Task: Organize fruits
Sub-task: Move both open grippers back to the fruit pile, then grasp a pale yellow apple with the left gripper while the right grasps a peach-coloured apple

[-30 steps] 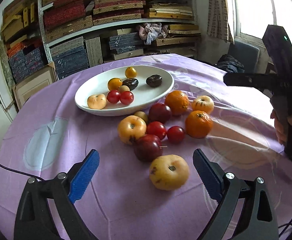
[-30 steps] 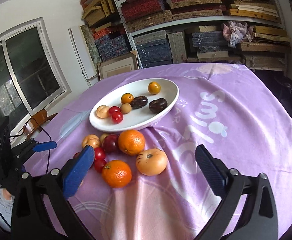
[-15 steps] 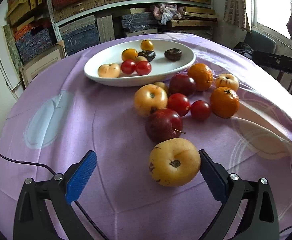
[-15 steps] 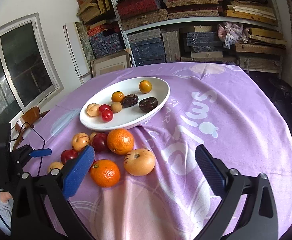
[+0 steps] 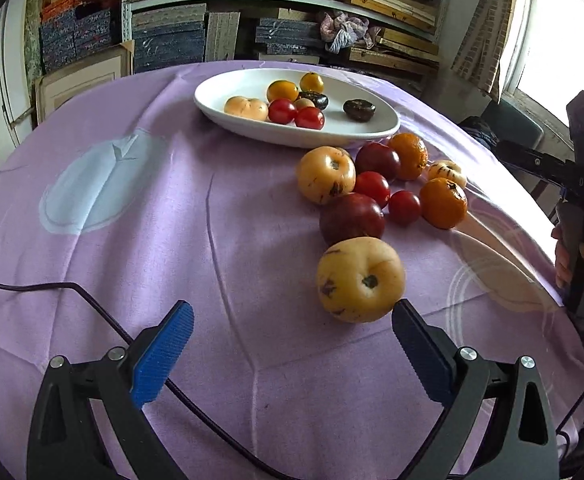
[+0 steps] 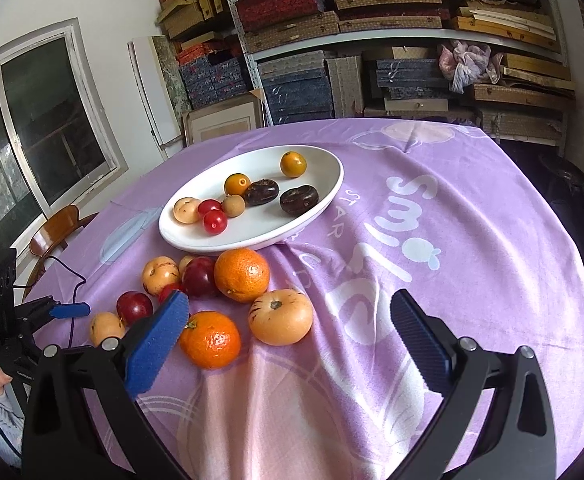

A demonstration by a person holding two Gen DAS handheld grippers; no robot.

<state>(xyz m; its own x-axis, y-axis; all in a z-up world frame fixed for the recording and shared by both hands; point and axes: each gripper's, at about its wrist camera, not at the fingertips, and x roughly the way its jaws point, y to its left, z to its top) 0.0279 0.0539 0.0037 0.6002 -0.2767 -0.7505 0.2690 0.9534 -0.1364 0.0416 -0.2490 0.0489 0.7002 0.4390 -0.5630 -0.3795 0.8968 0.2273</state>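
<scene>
Compared with a second ago, the left gripper [image 5: 287, 344] has come low and close to the yellow apple [image 5: 360, 279], which now sits at about one o'clock, just beside its right finger rather than centred. Both jaws stand wide apart, released, holding nothing. That suggests the apple is the next fruit to lift; the gripper likely needs to shift right first. Beyond it at twelve o'clock, the white dish [image 5: 376, 130] already carries several small fruits, while the loose pile stays on the purple surface [image 5: 139, 248]. The right gripper [image 6: 289, 330] also hangs released above two oranges [image 6: 210, 339]. The cloth's white lettering [image 6: 402, 216] reads partly "STAR" and "Smi".
</scene>
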